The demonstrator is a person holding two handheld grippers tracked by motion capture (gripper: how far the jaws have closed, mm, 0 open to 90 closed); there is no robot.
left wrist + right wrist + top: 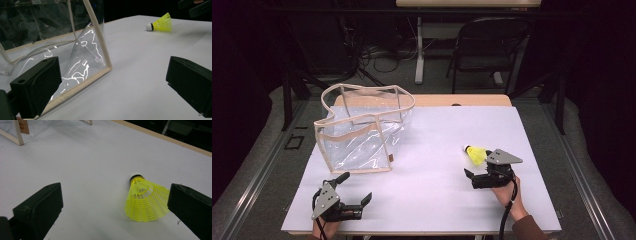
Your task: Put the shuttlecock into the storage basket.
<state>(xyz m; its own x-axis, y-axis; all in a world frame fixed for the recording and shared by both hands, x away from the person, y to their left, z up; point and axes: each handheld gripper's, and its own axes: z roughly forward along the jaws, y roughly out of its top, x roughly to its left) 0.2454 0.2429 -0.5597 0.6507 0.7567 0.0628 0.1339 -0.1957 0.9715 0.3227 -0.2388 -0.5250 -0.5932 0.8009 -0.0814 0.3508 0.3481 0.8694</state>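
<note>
Shuttlecock [146, 201] lay on its side on the white table [432, 150], unheld, at about 3 o'clock from the clear bag [362, 132].

Right gripper [482, 176] sat low just behind it, jaws spread wide, the yellow skirt between them and close to the right jaw, cork nose pointing away toward 12 o'clock. Left gripper [357, 192] rested near the bag's front corner, at about 6 o'clock of it, jaws likewise spread and empty. Step judged: approach for pickup. Next move likely called for nudging forward and centring on the skirt, then closing gently; mesh looked crushable. Bag mouth faced up, well apart from the shuttlecock.
</note>
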